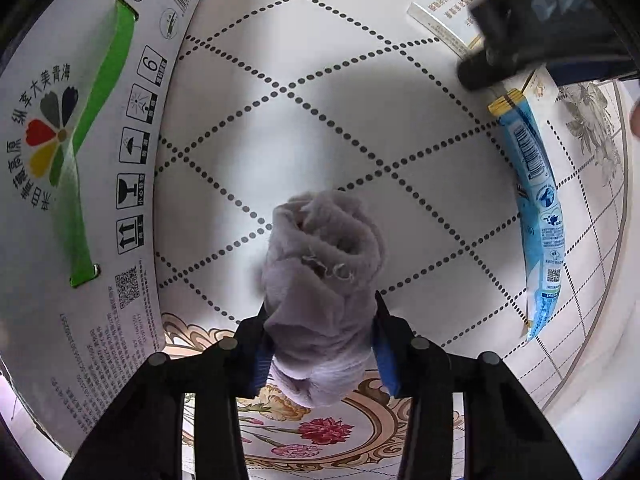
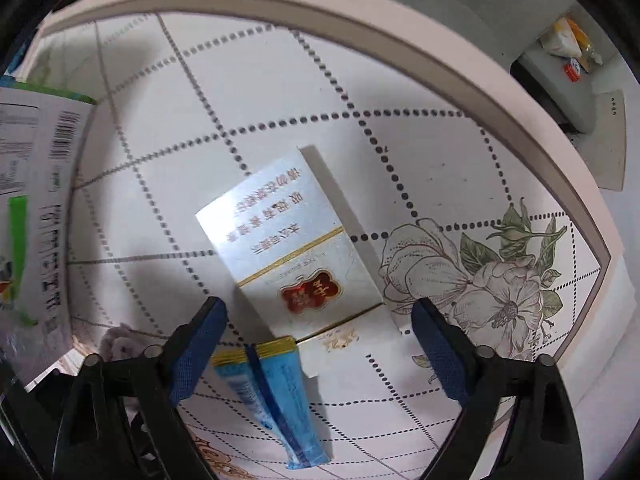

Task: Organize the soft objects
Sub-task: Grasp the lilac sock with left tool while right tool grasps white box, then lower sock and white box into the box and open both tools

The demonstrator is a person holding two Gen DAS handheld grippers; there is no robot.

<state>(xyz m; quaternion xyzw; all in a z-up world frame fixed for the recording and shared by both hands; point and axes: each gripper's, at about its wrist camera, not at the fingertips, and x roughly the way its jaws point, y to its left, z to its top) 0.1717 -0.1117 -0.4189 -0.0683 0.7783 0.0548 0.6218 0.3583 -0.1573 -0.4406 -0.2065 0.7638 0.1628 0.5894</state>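
My left gripper [image 1: 320, 320] is shut on a rolled grey-lilac soft cloth [image 1: 324, 264] and holds it above the tiled table [image 1: 320, 92]. A bit of the same cloth shows in the right wrist view [image 2: 120, 342] at the lower left. My right gripper [image 2: 320, 320] is open and empty, its blue-padded jaws wide apart over a white cigarette pack [image 2: 296, 248] and the top of a blue packet [image 2: 276, 396]. The right gripper shows as a dark shape in the left wrist view [image 1: 540, 36] at the upper right.
A large white carton with a green handle [image 1: 80, 152] stands along the left, also at the left edge of the right wrist view [image 2: 32, 208]. The blue packet [image 1: 536, 208] and cigarette pack [image 1: 444, 16] lie on the right. The table's rounded rim [image 2: 440, 68] curves behind.
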